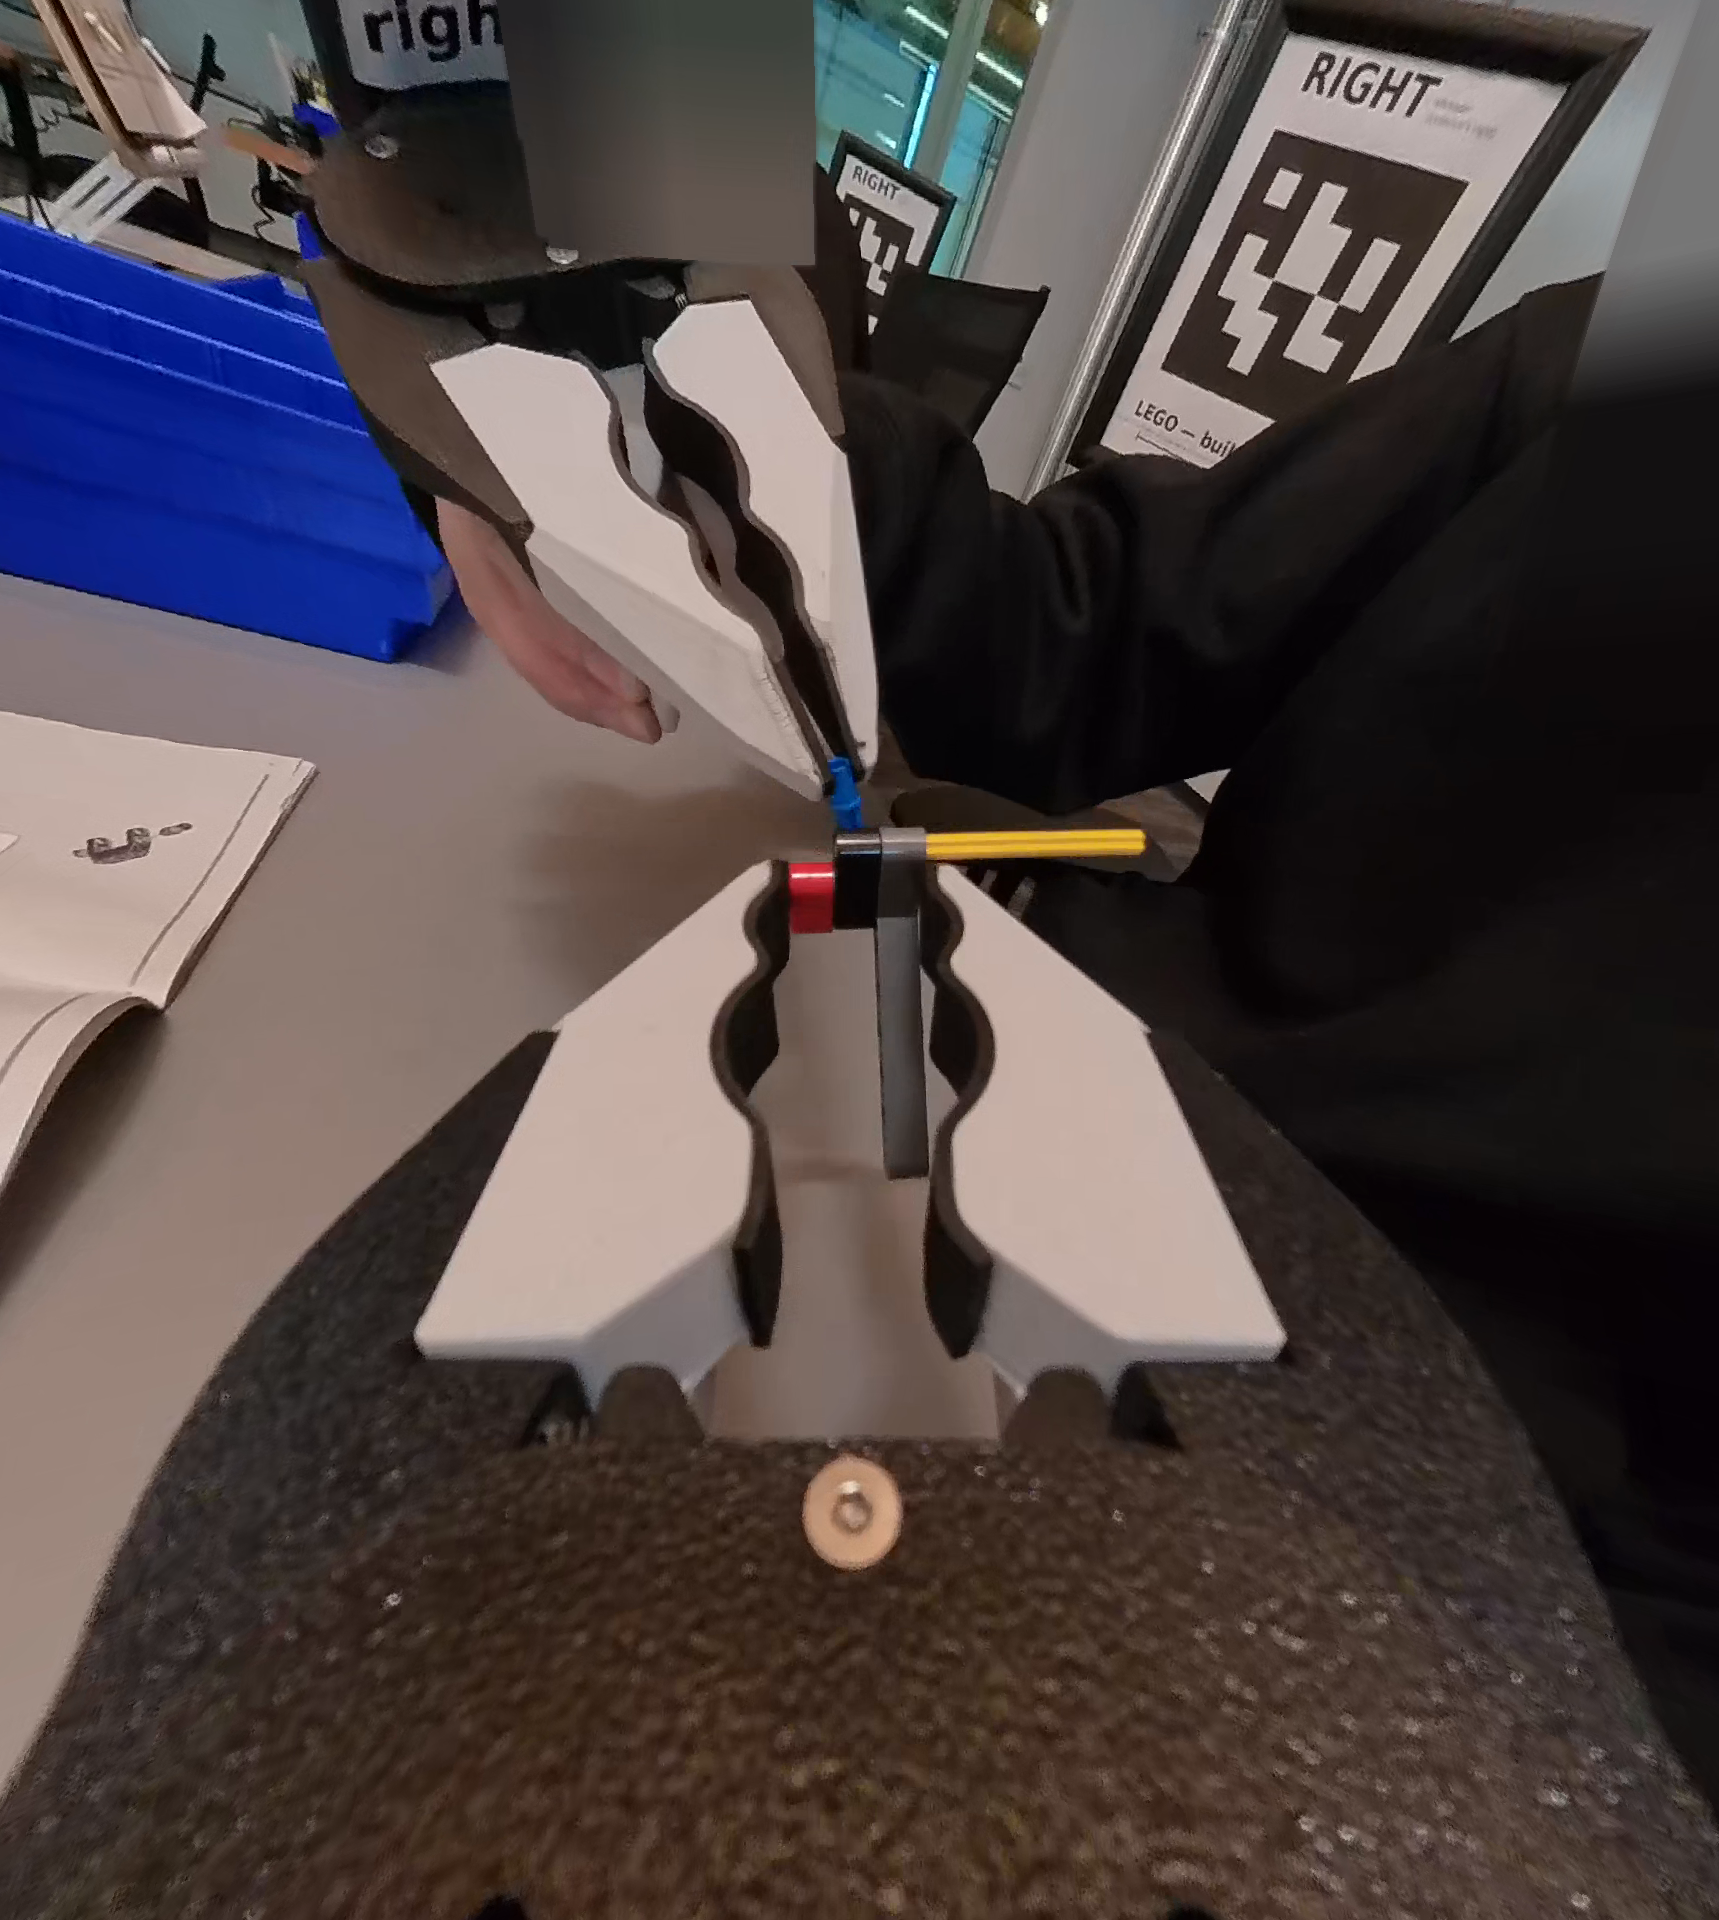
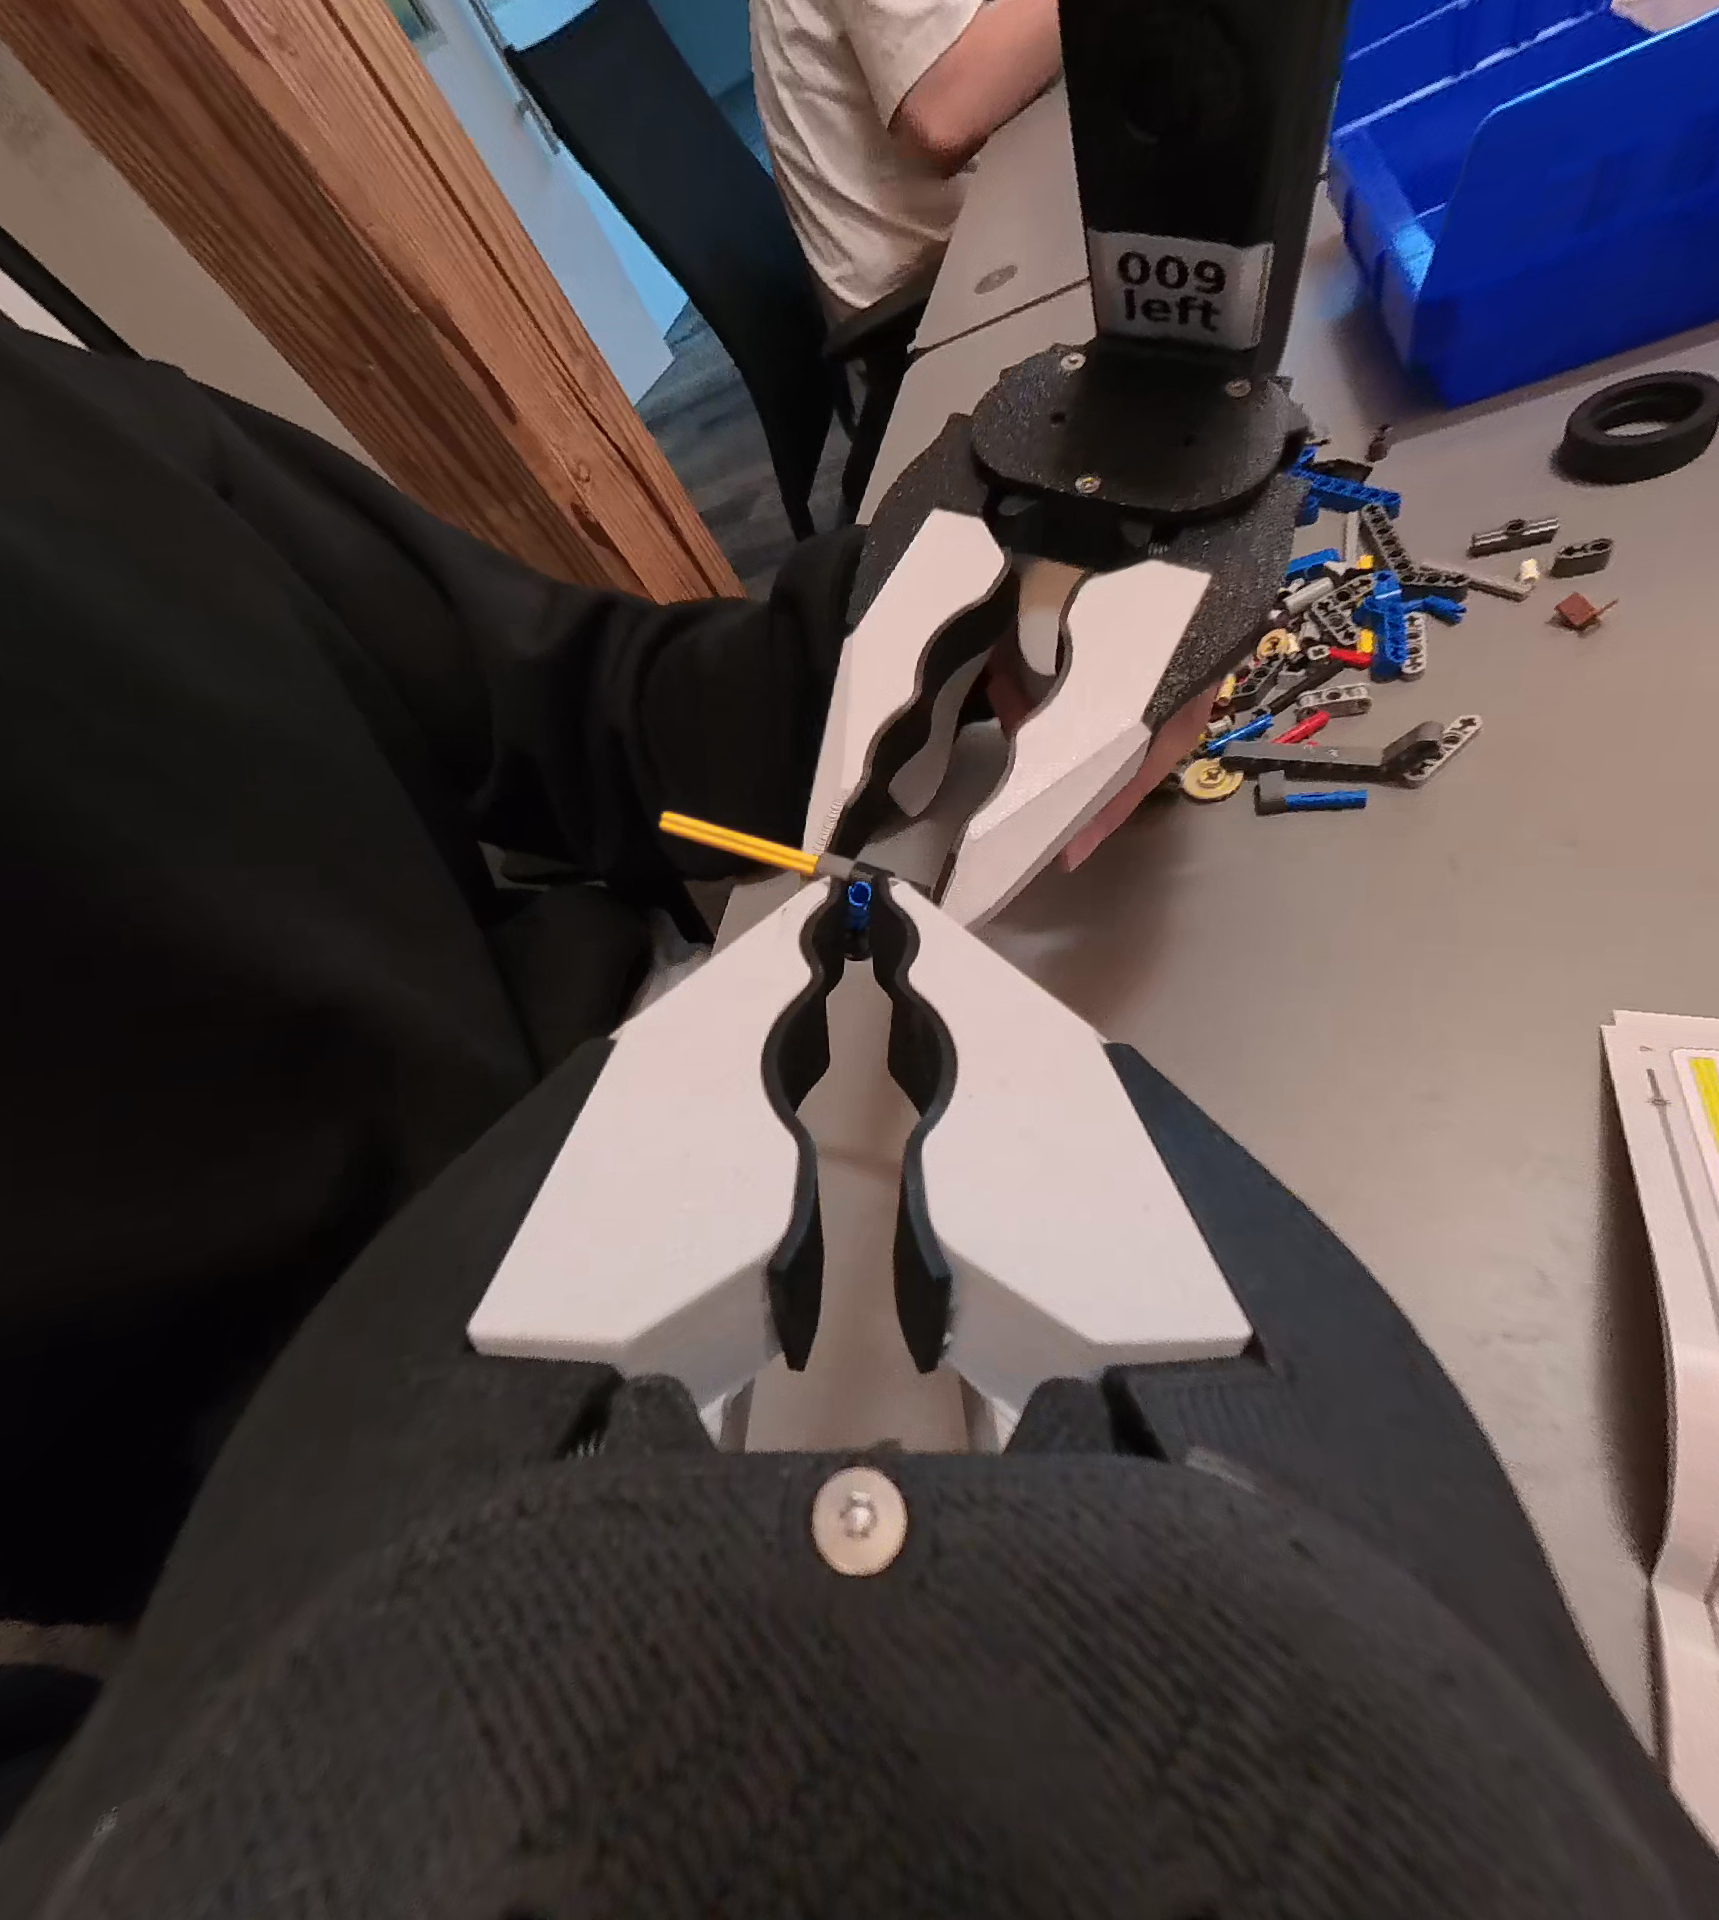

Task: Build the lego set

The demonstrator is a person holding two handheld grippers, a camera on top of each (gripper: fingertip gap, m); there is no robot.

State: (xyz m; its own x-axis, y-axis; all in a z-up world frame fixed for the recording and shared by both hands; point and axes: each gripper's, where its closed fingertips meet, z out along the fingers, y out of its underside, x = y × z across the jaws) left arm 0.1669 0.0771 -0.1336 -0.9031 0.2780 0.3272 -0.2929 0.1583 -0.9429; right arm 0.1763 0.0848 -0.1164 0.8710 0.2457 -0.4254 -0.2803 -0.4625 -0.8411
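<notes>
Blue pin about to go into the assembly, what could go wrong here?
1. The right claw pinches the blue pin only at its tips; a skewed push might pop it loose.
2. The left claw holds the small assembly near its tips, so pressure may twist it.
3. The yellow axle juts out unsupported and may snag.

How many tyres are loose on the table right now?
1: a black tyre lies flat on the table in front of the blue bins, beyond the parts pile. Others may be hidden.
</notes>
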